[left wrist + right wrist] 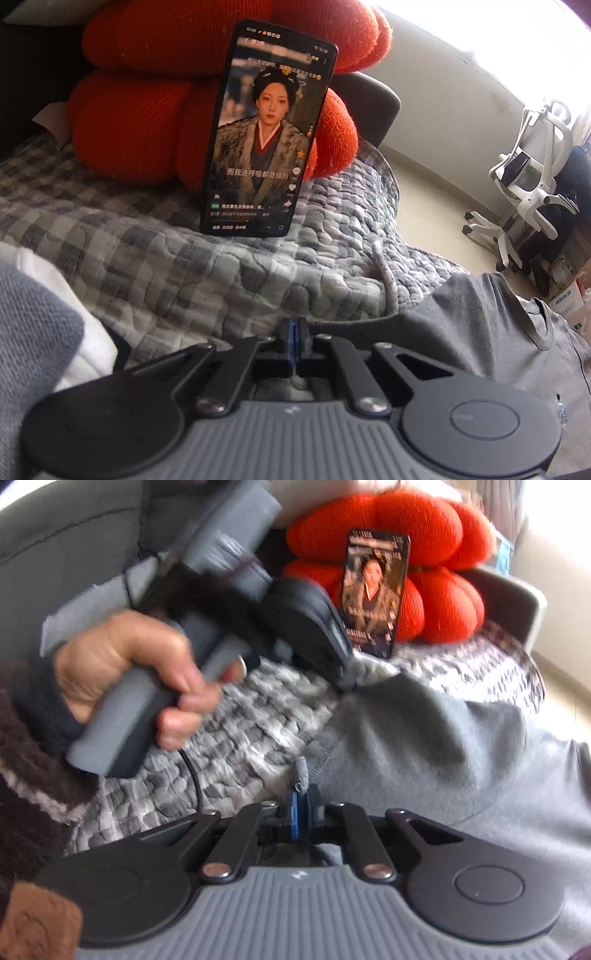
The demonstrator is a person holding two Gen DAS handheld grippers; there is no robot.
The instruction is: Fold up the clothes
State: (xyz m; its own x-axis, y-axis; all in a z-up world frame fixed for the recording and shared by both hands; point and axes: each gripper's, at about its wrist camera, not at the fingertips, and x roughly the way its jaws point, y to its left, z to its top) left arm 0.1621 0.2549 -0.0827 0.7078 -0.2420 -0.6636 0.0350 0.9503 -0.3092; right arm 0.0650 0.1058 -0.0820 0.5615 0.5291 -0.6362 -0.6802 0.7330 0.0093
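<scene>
A grey garment [480, 332] lies rumpled on a grey checked quilt [184, 251], at the right of the left wrist view. My left gripper [294, 330] is shut, with the garment's dark edge running off to the right from its tips. The right wrist view shows the same garment [424, 746] spread across the middle and right. There a hand [129, 664] holds the left gripper [347, 685], which pinches a far corner of the cloth. My right gripper [300, 808] is shut on the near hem, and a small fold of grey cloth sticks up between its pads.
A red knitted cushion [147, 110] sits at the back of the quilt with a lit phone [266, 136] propped against it. White and grey cloth [55, 302] lies at the left. A white office chair [528, 177] stands on the floor to the right.
</scene>
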